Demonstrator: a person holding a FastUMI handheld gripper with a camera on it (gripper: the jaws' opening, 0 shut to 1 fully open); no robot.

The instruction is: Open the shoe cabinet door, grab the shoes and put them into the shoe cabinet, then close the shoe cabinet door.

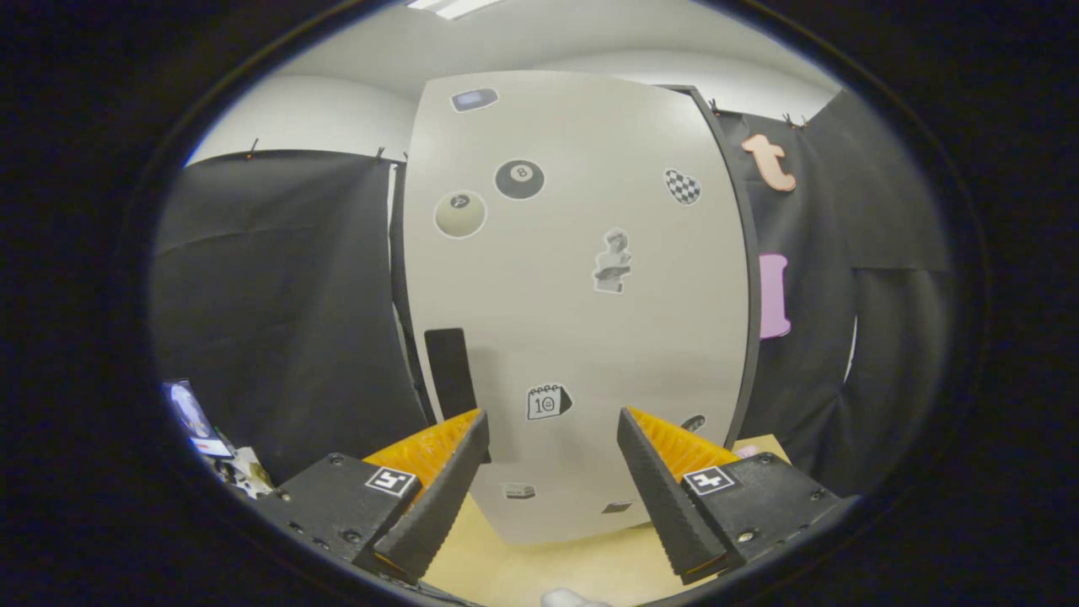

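The gripper [552, 421] hangs wide open and holds nothing, its 2 fingers [438, 497] spread before the closed, sticker-covered shoe cabinet door [582, 320], whose black handle [449, 371] sits just ahead of the left finger.

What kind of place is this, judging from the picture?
Probably a staged booth rather than a real home. Black cloth hangs as walls around a pale cabinet door covered in stickers, which stands on a light wooden surface. The gripper faces the door, fingers open and empty.
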